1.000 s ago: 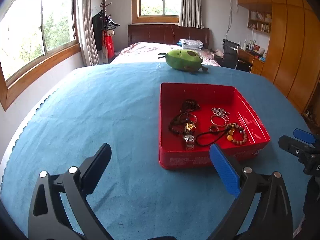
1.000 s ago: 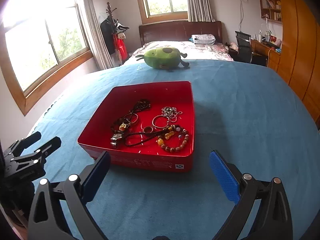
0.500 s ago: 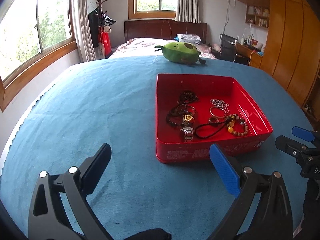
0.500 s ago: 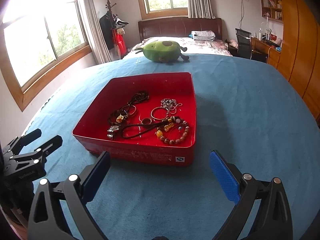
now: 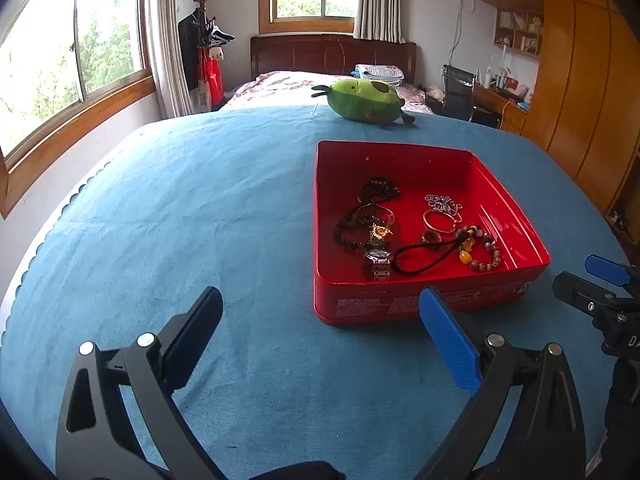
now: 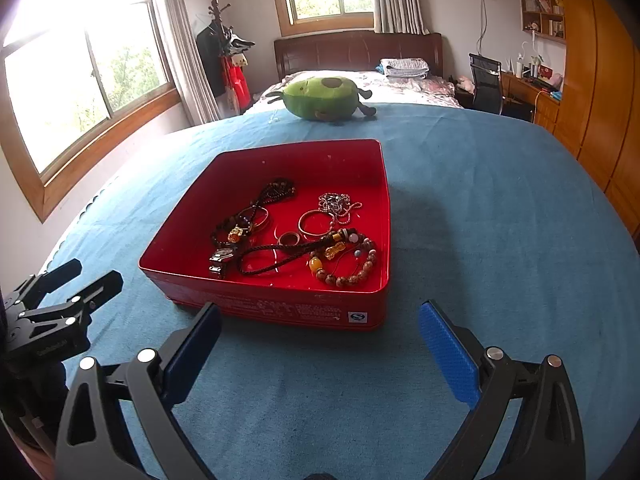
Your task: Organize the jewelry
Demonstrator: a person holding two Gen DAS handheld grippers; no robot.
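A red tin tray (image 5: 400, 304) (image 6: 280, 312) sits on the blue cloth and holds several pieces of jewelry: a wristwatch (image 5: 378, 260) (image 6: 220, 259), a beaded bracelet (image 5: 482, 254) (image 6: 348, 266), a black cord (image 6: 280, 252), a silver bangle (image 5: 438, 220) (image 6: 314, 222), a silver chain (image 6: 338, 202) and dark bead strings (image 5: 378, 192). My left gripper (image 5: 320, 320) is open and empty, in front of the tray's near left side. My right gripper (image 6: 320, 328) is open and empty, just in front of the tray's near wall.
A green avocado plush toy (image 5: 366, 100) (image 6: 322, 98) lies on the cloth beyond the tray. The blue cloth (image 5: 180, 208) spreads wide to the left. A bed, windows and wooden wardrobes stand behind.
Both grippers have moved a little closer to the tray and tilted slightly down. Both stay open and empty. The jewelry has not moved.
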